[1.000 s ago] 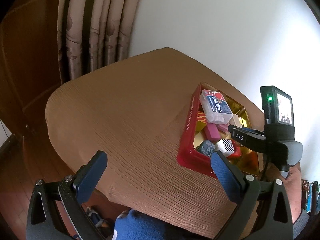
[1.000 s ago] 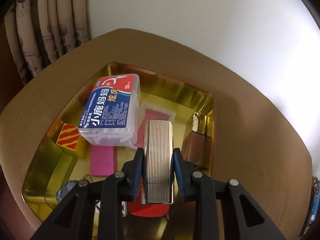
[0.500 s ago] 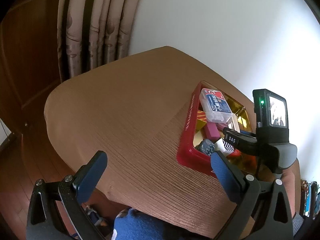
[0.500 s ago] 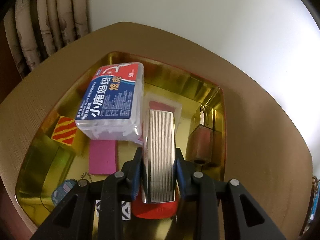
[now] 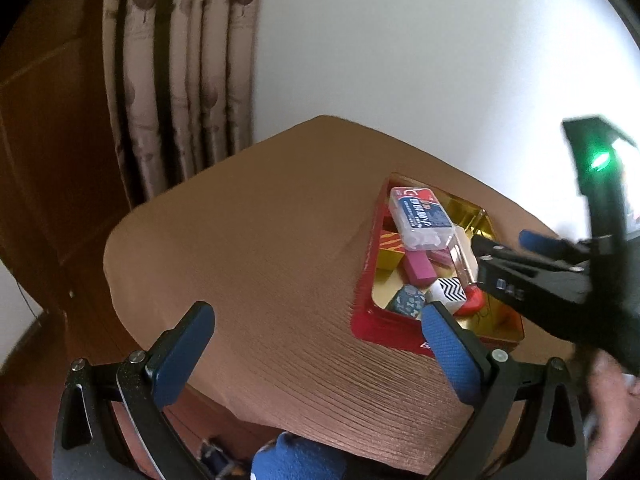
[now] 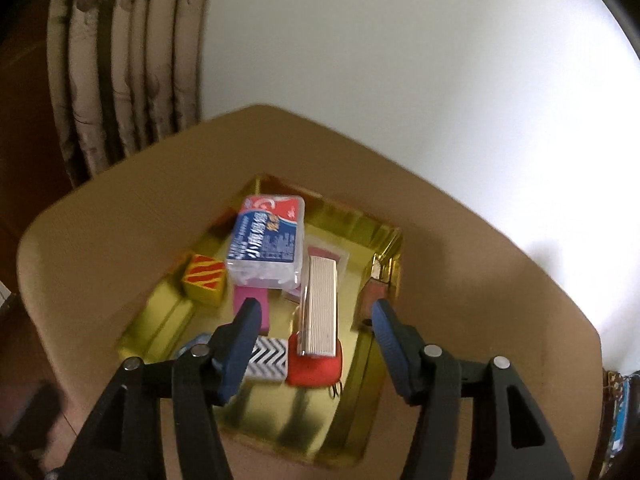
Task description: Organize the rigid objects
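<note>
A gold-lined red tray [image 6: 362, 222] [image 5: 392, 330] on a brown table holds several small objects. A ribbed silver case [image 6: 320, 304] lies in it, leaning on a red block [image 6: 314, 370] and a clear box. A blue-and-white floss box [image 6: 268, 248] [image 5: 420, 216] rests on top of the pile. My right gripper [image 6: 314, 338] is open above the tray, its jaws wide on either side of the silver case and apart from it. My left gripper [image 5: 316, 350] is open and empty over the table's near edge, left of the tray.
In the tray also lie a yellow-and-red striped block [image 6: 206, 280], a pink block [image 5: 418, 268], a black-and-white zigzag block [image 6: 268, 358] and a blue patterned piece [image 5: 408, 300]. A curtain [image 5: 180, 72] and a white wall stand behind the table [image 5: 240, 248].
My right gripper has opened and let go of the silver case, which now lies in the tray, and has pulled back and up. The left gripper has hardly moved.
</note>
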